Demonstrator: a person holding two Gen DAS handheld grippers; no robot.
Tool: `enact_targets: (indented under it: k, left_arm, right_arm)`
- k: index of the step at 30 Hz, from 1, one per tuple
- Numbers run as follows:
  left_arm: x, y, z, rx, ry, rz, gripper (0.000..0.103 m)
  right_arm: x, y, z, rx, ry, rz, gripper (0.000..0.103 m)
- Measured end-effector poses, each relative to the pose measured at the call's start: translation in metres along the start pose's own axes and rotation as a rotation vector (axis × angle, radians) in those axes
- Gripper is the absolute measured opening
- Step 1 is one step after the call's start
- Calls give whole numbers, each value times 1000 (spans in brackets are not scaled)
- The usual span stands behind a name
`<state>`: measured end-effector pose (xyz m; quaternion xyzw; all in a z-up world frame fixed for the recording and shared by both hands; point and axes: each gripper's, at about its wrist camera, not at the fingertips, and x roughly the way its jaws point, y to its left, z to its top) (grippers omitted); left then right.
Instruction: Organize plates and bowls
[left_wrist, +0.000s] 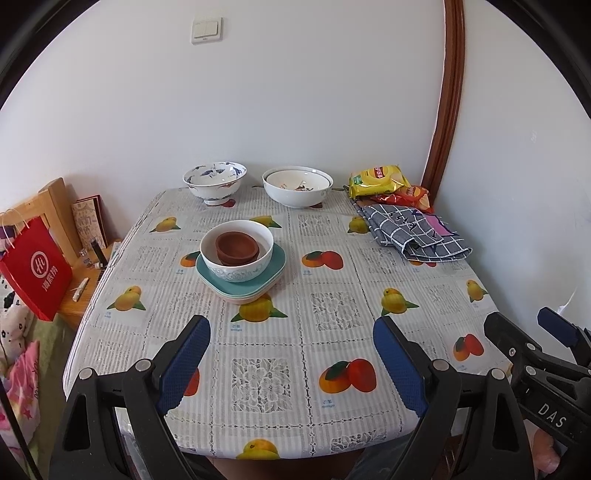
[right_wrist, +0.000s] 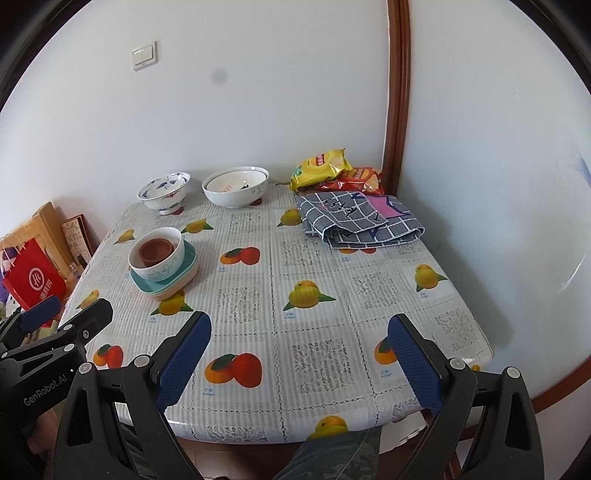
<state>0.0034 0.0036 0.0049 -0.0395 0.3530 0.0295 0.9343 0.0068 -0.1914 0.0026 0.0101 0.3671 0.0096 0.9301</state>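
1. I face a white wall with a light switch; below it a table under a fruit-print cloth fills my view, pushed into the corner by a brown door frame.
2. My left tongs hang over the near edge, jaws wide apart, nothing between them.
3. The stack lies ahead of the left tongs and slightly left: small brown bowls inside a white bowl, on square teal and pink plates.
4. At the back edge stand a blue-patterned bowl and, to its right, a wide white bowl. They are apart from each other and well apart from the stack.
5. All bowls are round, so no long axis matters; I judge the rims are the place to grip.
6. A checked cloth and snack bags crowd the far right corner.
7. My right tongs also hang over the near edge, jaws wide apart and empty.
8. The left tongs seem nearer the stack. The middle of the table is bare, leaving room to carry the back bowls forward.
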Motion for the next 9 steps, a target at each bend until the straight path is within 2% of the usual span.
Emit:
enact_targets:
  k: [9]
  left_arm:
    - [7, -2, 0, 15, -2, 1, 90]
  right_arm:
    - [4, 1, -2, -4, 4, -3, 96]
